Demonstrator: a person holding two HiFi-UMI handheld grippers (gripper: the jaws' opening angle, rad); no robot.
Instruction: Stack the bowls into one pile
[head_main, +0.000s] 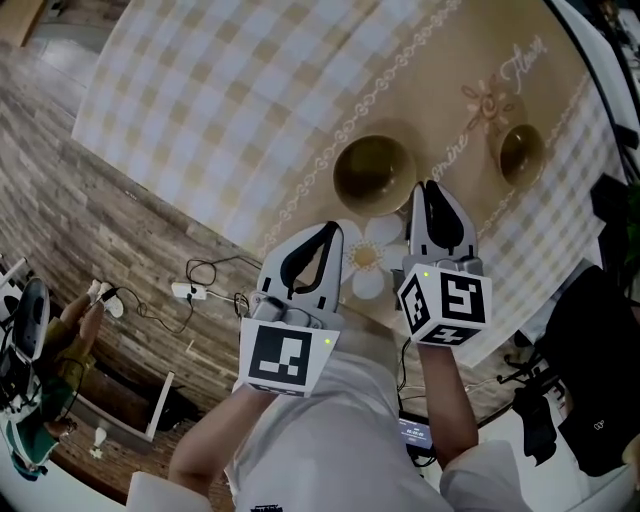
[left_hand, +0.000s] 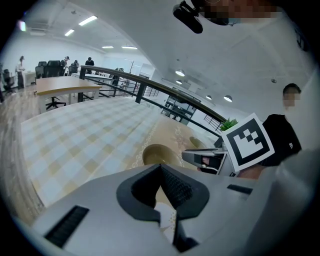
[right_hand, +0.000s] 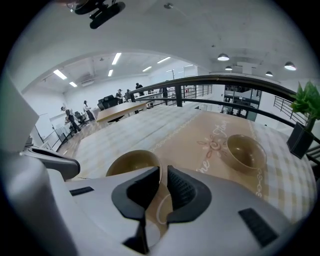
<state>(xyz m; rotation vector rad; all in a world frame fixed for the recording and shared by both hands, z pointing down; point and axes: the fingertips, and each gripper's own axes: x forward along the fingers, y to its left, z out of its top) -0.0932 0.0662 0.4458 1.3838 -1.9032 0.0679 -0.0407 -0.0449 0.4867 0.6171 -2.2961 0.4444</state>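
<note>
On the checked bench (head_main: 200, 100), the larger bowl (head_main: 372, 172), judged rigid and breakable, is pinched at its rim by narrowed fingers (right_hand: 185, 192) of the right gripper (head_main: 428, 190); those of the left gripper (head_main: 333, 230) are closed, empty.

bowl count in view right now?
2. The larger bowl sits on the table just ahead of the right tool. The smaller bowl stands apart from it, further right. Neither is stacked, and nothing in view looks able to hide a third.
</note>
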